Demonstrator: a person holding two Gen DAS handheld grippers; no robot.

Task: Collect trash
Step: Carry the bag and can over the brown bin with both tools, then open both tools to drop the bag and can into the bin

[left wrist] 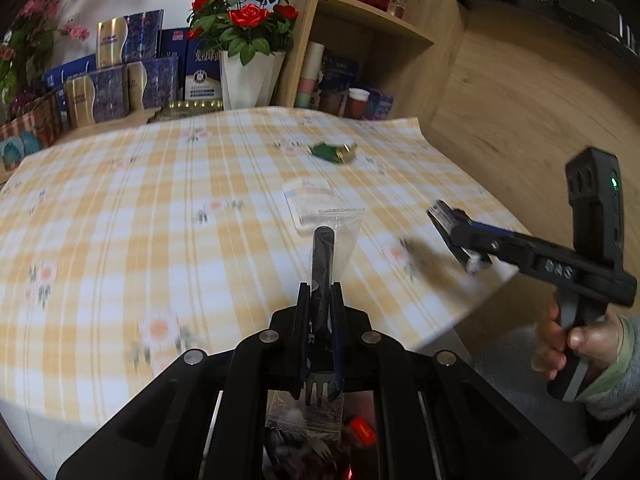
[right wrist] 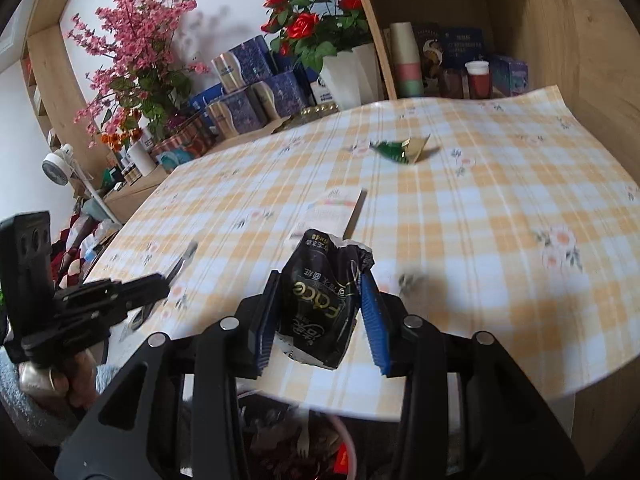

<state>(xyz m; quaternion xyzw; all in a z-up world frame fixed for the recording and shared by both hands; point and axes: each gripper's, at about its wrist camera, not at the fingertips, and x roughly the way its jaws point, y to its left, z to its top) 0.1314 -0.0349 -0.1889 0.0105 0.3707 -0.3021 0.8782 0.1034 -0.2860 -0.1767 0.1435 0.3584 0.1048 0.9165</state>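
My left gripper (left wrist: 320, 296) is shut on a black plastic fork in a clear wrapper (left wrist: 323, 264), held over the near table edge. My right gripper (right wrist: 320, 284) is shut on a crumpled black packet (right wrist: 320, 300), also at the near edge. On the yellow checked tablecloth (left wrist: 120, 220) lie a white printed packet (left wrist: 310, 204), also in the right wrist view (right wrist: 332, 210), and a green and gold wrapper (left wrist: 334, 152), also in the right wrist view (right wrist: 404, 148). A bin with trash (right wrist: 304, 444) sits below the grippers.
At the table's far side stand a white vase of red roses (left wrist: 248, 76), blue and gold boxes (left wrist: 120, 80), pink blossoms (right wrist: 136, 60) and a wooden shelf with cups (left wrist: 356, 100). A wooden wall (left wrist: 520, 100) is to the right.
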